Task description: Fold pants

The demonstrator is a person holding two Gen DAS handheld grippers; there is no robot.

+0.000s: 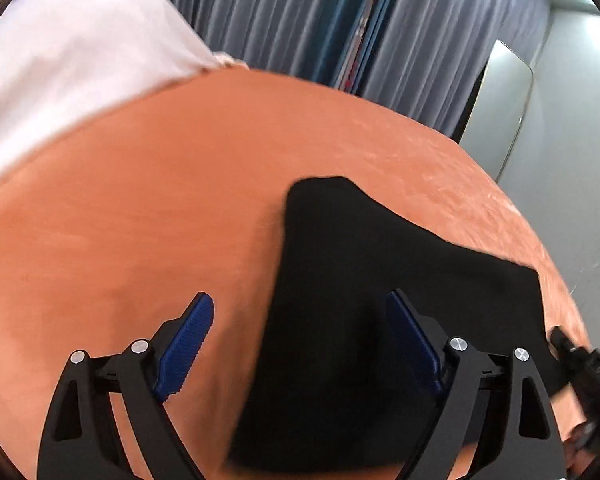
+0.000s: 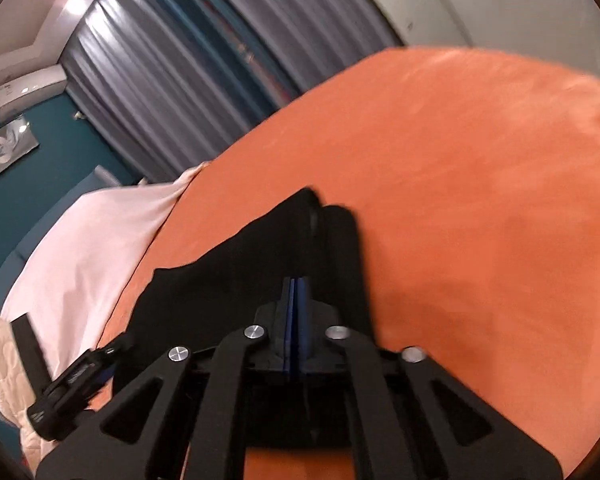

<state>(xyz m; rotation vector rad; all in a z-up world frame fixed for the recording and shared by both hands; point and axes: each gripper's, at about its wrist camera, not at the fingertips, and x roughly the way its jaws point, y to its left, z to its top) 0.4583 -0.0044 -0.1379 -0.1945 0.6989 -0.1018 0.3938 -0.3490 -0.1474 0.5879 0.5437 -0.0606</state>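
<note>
The black pants (image 1: 340,320) lie folded on the orange bedspread (image 1: 140,220). My left gripper (image 1: 300,312) is open, its blue pads wide apart above the pants' left edge, holding nothing. My right gripper (image 2: 297,292) has its blue pads pressed together over the black pants (image 2: 240,272); whether cloth is pinched between them is not clear. The right gripper also shows at the right edge of the left wrist view (image 1: 580,364), at the pants' right edge. The left gripper shows at the lower left of the right wrist view (image 2: 76,384).
A pale pink sheet (image 1: 72,64) covers the head of the bed, also in the right wrist view (image 2: 92,248). Grey curtains (image 1: 280,20) hang behind the bed. A mirror (image 1: 500,108) leans on the wall at right. Orange bedspread (image 2: 480,200) stretches right of the pants.
</note>
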